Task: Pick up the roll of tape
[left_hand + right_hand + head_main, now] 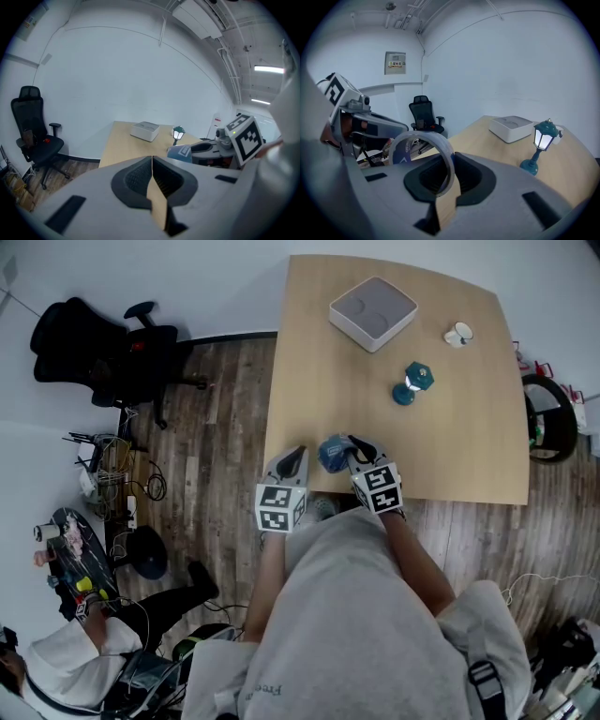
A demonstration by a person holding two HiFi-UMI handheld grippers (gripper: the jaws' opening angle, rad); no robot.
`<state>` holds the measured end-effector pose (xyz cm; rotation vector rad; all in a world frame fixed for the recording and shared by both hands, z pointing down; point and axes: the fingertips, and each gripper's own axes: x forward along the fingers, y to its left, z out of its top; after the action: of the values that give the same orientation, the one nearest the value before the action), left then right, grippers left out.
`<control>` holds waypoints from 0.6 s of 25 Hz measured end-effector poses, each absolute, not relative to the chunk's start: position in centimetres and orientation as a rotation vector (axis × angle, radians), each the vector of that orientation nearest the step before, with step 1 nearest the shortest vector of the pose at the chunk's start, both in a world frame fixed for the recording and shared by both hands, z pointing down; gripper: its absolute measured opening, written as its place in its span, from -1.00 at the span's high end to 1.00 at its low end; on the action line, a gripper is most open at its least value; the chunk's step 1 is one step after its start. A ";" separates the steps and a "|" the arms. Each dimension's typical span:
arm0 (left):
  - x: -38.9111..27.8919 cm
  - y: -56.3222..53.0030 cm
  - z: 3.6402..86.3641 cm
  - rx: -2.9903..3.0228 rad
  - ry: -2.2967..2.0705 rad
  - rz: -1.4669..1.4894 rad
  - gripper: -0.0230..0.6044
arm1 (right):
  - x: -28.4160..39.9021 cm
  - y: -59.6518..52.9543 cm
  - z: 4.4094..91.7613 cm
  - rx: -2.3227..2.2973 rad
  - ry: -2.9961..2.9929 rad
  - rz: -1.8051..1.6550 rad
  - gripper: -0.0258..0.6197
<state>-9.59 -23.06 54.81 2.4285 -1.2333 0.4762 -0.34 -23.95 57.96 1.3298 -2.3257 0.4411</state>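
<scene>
**Right gripper.** The right gripper (353,450) sat in the lower centre of the head view, at the near edge of the table (459,442). Its jaws pinched the roll of tape (332,454) across the band. One pad was inside the ring and one outside, so the jaws stood only partly closed, stopped by the thickness of the band. In the right gripper view the roll stood upright on edge, its open ring rising above the jaws at centre left of the frame. Gripping the wall of the ring rather than its full width was probably chosen because the roll is too wide to span.

**Left gripper.** The left gripper (294,458) sat just left of the roll in the head view. Its jaws were pressed together with nothing between them. It touched nothing and appeared to be parked out of the way, since one gripper was enough for this task.

**Task status.** In the left gripper view the roll appeared at centre right, seemingly raised off the table edge, though no view showed the gap beneath it. The pick-up was judged complete or nearly so.

**Other items.** A teal lamp (412,382), a white box (372,312) and a small white object (458,334) stood in the upper right of the head view, well apart from both grippers.
</scene>
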 end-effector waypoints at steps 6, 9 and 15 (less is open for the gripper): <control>-9.5 -23.1 54.7 2.433 -1.231 0.478 0.90 | -0.4 -23.8 57.8 1.330 -2.329 0.438 0.78; -9.6 -23.0 54.8 2.430 -1.233 0.478 0.90 | -0.2 -23.9 58.0 1.342 -2.324 0.446 0.78; -9.6 -22.8 54.9 2.429 -1.227 0.475 0.90 | -1.3 -23.3 58.3 1.304 -2.334 0.438 0.78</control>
<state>-9.59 -22.78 54.89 2.4288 -1.2272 0.4755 -1.28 -23.31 58.30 1.3044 -2.3338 0.4376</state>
